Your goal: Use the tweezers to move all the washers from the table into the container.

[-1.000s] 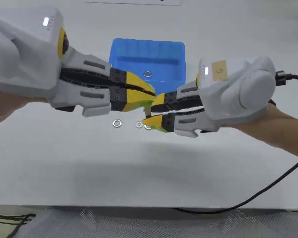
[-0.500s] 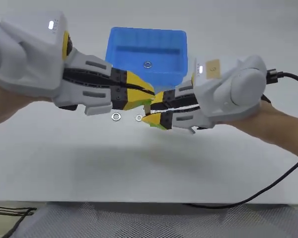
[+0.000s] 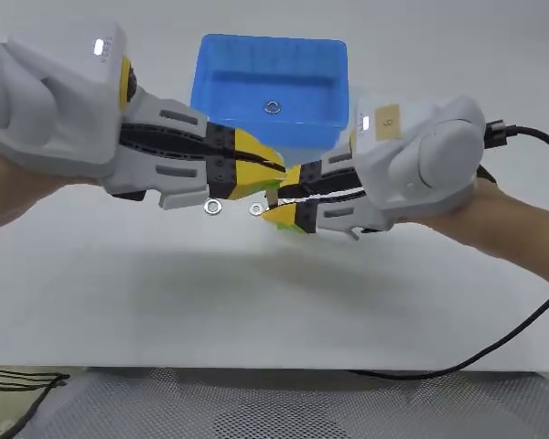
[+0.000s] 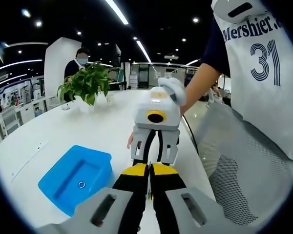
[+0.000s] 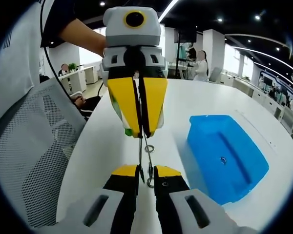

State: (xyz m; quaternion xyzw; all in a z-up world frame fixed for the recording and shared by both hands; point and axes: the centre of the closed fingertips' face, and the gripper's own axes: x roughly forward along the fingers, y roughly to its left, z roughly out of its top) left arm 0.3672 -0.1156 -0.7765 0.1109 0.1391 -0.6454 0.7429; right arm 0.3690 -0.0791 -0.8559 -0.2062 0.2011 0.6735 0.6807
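Two washers (image 3: pixel 212 208) are listed on the table (image 3: pixel 119 293), just beside the claws, not yet moved. One washer (image 3: pixel 273 108) is lodged in the blue container (image 3: pixel 221 91) beyond. Tweezers (image 5: pixel 143 156) are clamped in the fully closed left claw (image 3: pixel 274 181). Their tips are pinched by the right claw (image 3: pixel 276 201), narrowed to a slit.

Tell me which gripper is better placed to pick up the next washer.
Left, probably. The left gripper is shut on the tweezers, whose tips point toward the washers on the table. The right gripper just flanks those tips.
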